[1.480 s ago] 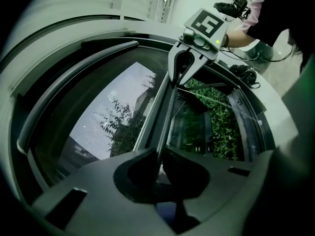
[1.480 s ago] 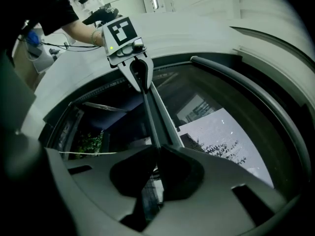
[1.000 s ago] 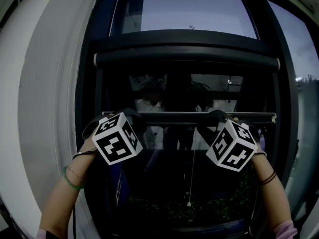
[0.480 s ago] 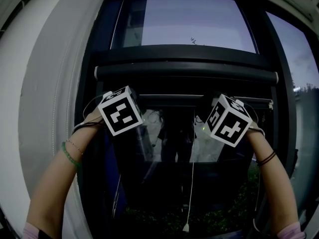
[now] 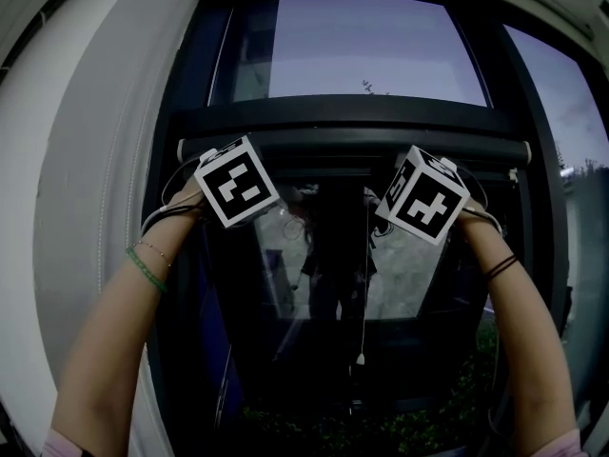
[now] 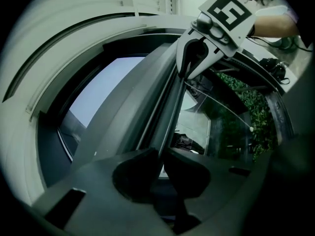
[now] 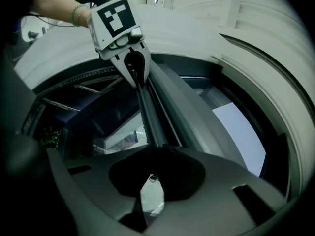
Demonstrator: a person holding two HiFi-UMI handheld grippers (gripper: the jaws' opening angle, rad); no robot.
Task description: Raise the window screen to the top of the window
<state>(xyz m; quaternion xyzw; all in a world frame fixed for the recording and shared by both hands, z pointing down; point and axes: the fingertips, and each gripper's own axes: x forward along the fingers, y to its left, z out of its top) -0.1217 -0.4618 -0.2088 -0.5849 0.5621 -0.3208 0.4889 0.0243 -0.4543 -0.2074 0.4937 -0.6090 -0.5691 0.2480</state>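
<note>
1. Within the last second the screen bar has climbed from the middle of the window and now sits just under the top casing.
2. The left tongs and the right tongs each pinch this bar.
3. I judge the raise almost finished.

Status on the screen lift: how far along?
Mostly done: the screen bar sits just under the top housing, and the glass below it is uncovered. In hand: the left tool and the right tool are both shut on the bar. Left: probably a last small push up to the housing, then release.
</note>
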